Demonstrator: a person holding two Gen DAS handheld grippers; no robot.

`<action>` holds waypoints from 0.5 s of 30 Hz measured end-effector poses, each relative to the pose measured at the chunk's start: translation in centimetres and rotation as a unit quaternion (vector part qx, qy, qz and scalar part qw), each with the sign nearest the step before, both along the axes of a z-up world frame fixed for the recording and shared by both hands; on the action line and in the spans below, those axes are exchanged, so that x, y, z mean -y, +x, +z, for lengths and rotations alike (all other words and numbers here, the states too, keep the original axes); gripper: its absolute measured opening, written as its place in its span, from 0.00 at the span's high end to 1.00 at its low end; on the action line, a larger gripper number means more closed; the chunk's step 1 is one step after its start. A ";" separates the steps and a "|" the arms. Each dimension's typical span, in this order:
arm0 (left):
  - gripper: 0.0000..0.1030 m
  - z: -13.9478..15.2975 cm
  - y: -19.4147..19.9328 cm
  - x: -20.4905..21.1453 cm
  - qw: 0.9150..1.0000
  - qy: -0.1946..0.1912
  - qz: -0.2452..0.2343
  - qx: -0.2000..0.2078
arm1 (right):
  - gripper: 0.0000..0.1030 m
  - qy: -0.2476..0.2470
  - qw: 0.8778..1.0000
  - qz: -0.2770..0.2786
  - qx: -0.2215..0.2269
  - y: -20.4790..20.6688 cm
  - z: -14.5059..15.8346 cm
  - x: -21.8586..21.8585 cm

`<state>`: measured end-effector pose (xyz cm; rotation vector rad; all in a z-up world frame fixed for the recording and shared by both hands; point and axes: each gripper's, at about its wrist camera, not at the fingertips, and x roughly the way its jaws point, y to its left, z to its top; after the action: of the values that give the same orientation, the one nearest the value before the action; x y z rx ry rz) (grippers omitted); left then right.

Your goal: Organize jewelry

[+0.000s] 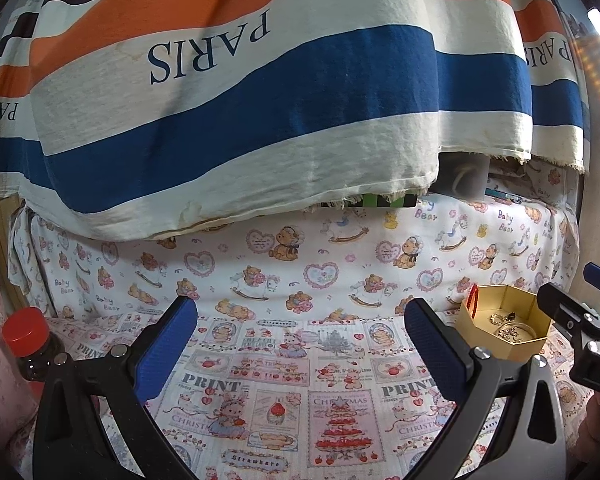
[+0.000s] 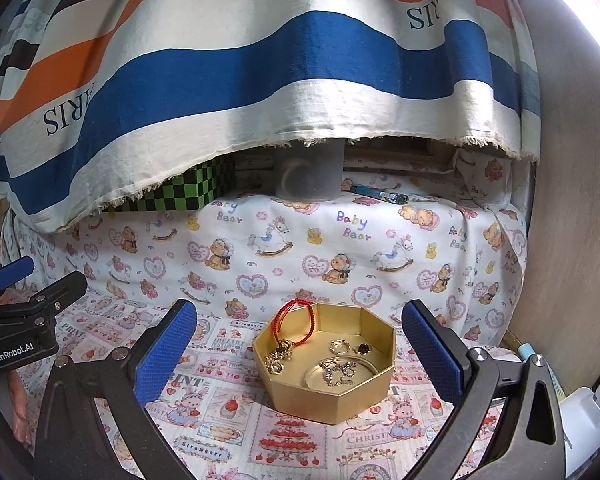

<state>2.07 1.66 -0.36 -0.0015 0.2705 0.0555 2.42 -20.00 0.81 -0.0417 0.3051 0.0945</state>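
The jewelry is lying in the gold box (image 2: 328,364), just ahead between the right gripper's (image 2: 300,354) wide-open, empty jaws. The left gripper (image 1: 300,354) is gaping empty too. Sorting looks unstarted; next comes pinching the red cord (image 2: 294,322).

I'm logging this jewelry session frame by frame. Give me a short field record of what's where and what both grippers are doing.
container: gold octagonal box, open, on the printed cloth
red cord bracelet: draped over the box's back-left rim
in box: silver chain, ring, gold charm piece
left gripper: open, empty, left of the box
right gripper: open, empty, facing the box
backdrop: striped PARIS cloth hanging behind
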 end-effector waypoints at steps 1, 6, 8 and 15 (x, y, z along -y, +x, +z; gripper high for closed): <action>0.00 0.0 0.0 0.0 1.000 0.001 0.000 0.001 | 0.00 -0.001 1.000 0.001 0.000 0.0 0.0 0.0; 0.00 0.0 0.0 0.0 1.000 0.001 -0.001 0.001 | 0.00 -0.001 1.000 0.001 0.000 0.0 0.0 -0.1; 0.00 0.0 0.0 0.1 1.000 0.001 -0.001 0.001 | 0.00 -0.002 1.000 0.001 0.000 0.0 0.0 0.0; 0.00 0.0 0.0 0.0 1.000 0.001 0.001 0.001 | 0.00 -0.001 1.000 0.001 0.001 0.0 0.0 0.0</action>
<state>2.09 1.66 -0.38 0.0007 0.2689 0.0576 2.40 -19.99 0.79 -0.0435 0.3038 0.0970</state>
